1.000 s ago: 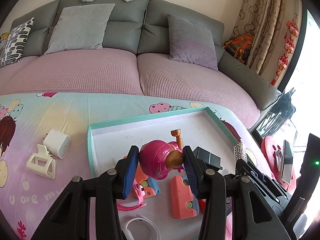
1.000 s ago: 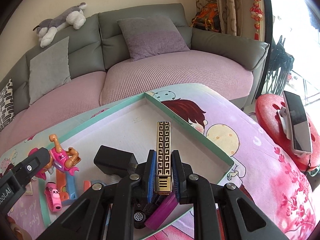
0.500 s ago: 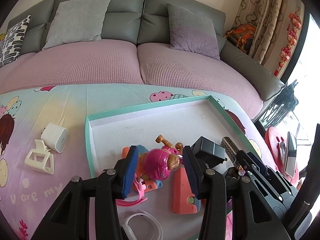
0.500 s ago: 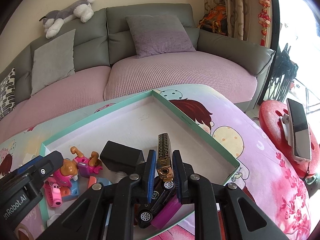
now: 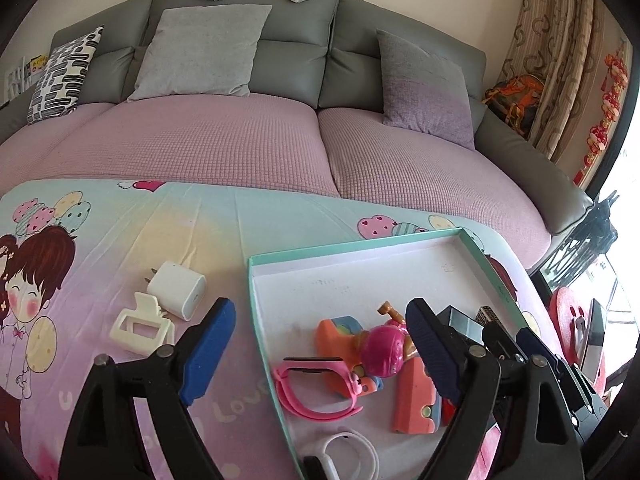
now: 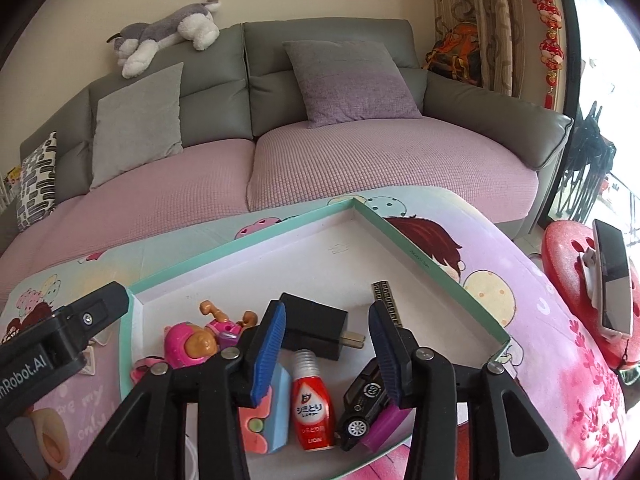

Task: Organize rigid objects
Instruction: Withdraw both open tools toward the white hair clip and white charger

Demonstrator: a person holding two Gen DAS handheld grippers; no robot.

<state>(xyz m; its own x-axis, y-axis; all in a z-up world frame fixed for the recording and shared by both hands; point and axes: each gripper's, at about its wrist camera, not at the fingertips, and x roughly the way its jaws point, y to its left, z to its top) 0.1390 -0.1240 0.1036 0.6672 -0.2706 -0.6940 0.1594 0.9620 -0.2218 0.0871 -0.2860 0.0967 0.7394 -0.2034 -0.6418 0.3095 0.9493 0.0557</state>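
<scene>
Hovering over the near end of the shallow teal-rimmed white cardboard tray, both grippers are standing wide open and gripping nothing. The left gripper is straddling the tray's left wall, 1 finger over the cartoon-printed cloth on the tabletop and the other above the toys, so it is probably between picks. The right gripper is hanging over the tray's near right corner. The pink-helmeted plastic puppy figure is lying on its side inside the tray, resting against an orange and blue toy block and a pink plastic watch band. The black-and-gold patterned bar is leaning along the right wall, beside a black plug adapter, a small red stain-remover bottle and a black toy car. Lying outside on the cloth, well apart from the tray, are a white wall charger cube and a cream plastic hair claw clip, likely the next items to gather.
</scene>
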